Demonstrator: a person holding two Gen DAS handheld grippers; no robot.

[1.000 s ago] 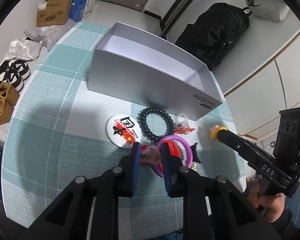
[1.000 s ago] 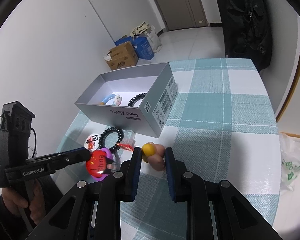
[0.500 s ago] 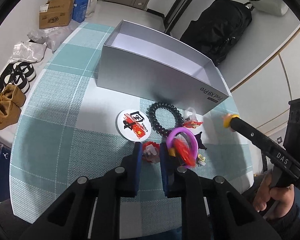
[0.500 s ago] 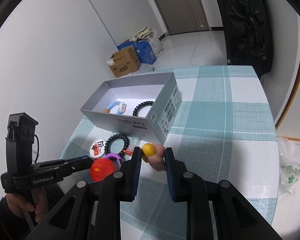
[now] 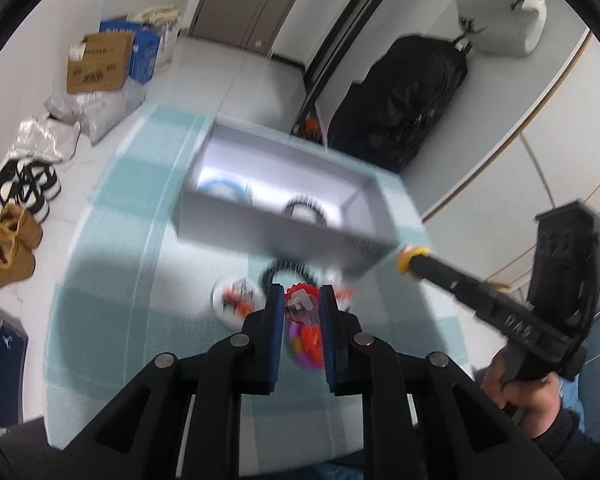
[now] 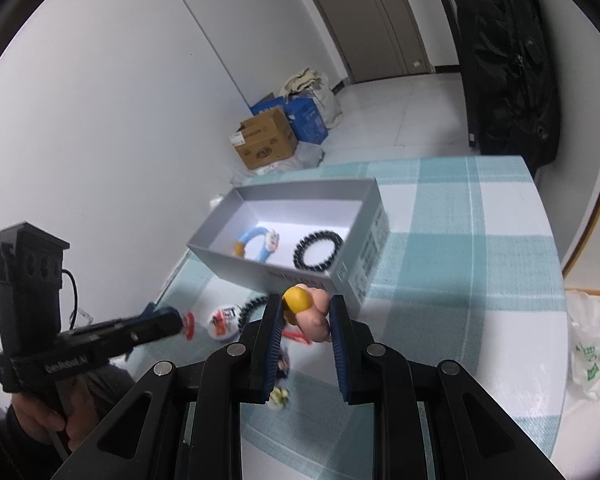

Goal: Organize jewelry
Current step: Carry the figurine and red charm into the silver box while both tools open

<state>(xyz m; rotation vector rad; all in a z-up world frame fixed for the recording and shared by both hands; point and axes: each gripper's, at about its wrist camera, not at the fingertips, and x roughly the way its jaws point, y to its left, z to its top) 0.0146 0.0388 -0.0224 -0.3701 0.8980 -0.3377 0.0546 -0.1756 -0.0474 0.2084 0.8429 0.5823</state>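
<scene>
Your left gripper [image 5: 300,306] tilts down, pinching a red charm [image 5: 299,300] above the checked table [image 6: 480,280] (picture blurred), while your right gripper [image 6: 306,312], angled down beside the grey box [image 6: 352,276], clamps a small yellow-capped figure [image 6: 308,310] just short of its near wall

Bright indoor light, fisheye-warped edges, left view motion-blurred

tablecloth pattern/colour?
Teal-and-white check tablecloth; the right wrist view shows it sharpest, since the left wrist view is blurred.
</scene>
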